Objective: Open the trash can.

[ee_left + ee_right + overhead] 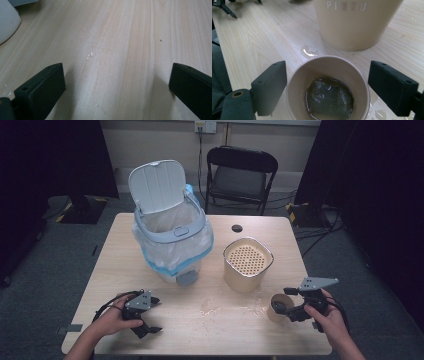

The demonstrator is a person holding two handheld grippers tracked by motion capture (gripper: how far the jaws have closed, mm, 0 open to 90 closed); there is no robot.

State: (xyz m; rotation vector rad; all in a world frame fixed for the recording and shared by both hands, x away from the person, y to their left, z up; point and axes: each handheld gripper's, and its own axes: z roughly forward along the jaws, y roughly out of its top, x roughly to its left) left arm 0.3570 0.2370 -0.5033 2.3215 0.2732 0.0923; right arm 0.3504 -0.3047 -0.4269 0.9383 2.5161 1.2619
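Your right hand-held gripper (328,85) has its jaws spread wide on either side of the paper cup (328,87), not touching its wall yet as far as you can see. That cup sits at the near right of the surface (200,330), just in front of the beige strainer bucket (247,264), with a soggy tea bag (328,97) lying in a little dark liquid at the bottom. Your left hand-held gripper (150,315) rests wide open on bare wood at the near left, holding nothing. Careful now: squeeze too hard and the thin cup could buckle and slop; tip it early and liquid joins the puddle (230,309) already on the wood. That wet patch could also let the cup slide as the jaws close. The open bin (170,232) with its liner stands well apart, back left. Hard to tell how deep the liquid is, and the cup's base is cut off in the right gripper view.
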